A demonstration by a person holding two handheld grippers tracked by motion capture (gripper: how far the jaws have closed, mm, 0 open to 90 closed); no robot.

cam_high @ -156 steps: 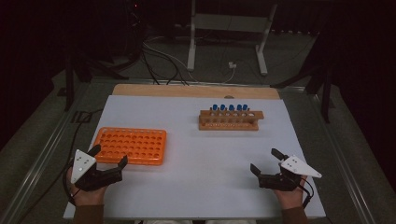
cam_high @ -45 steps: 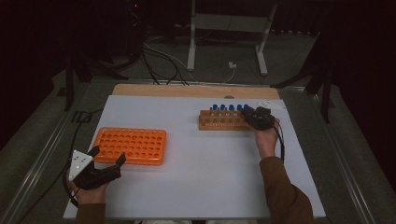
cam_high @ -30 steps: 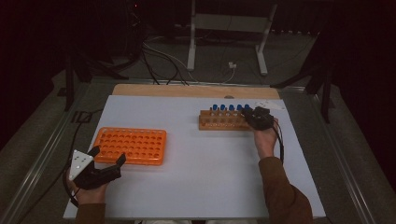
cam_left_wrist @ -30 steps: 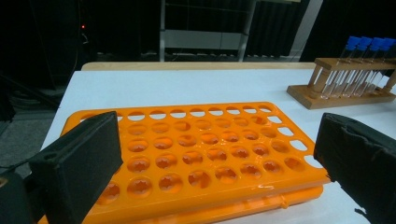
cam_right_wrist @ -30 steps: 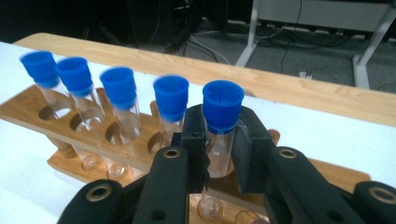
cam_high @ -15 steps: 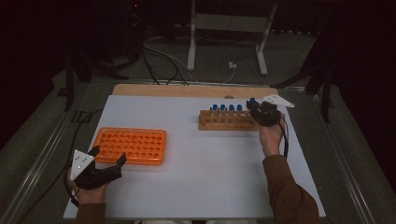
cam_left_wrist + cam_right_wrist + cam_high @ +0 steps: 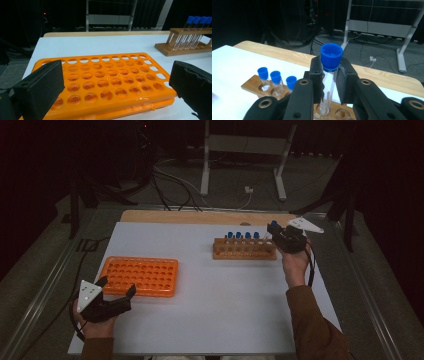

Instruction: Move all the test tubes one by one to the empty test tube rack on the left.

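The right gripper [image 7: 329,82] is clamped on a blue-capped test tube [image 7: 329,75] (upright), centre frame, above the wooden rack [image 7: 257,87]; lower left, the left gripper [image 7: 107,301] gapes before the orange rack [image 7: 140,275].

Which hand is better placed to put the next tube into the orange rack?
Right. The right gripper is already shut on a blue-capped tube above the wooden rack; the left gripper sits open and empty beside the orange rack.

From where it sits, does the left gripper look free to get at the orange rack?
Probably yes. The left gripper sits open at the near edge of the orange rack, its jaws standing wide to either side of the rack's near end, with nothing between them and it. The rack's holes look empty.
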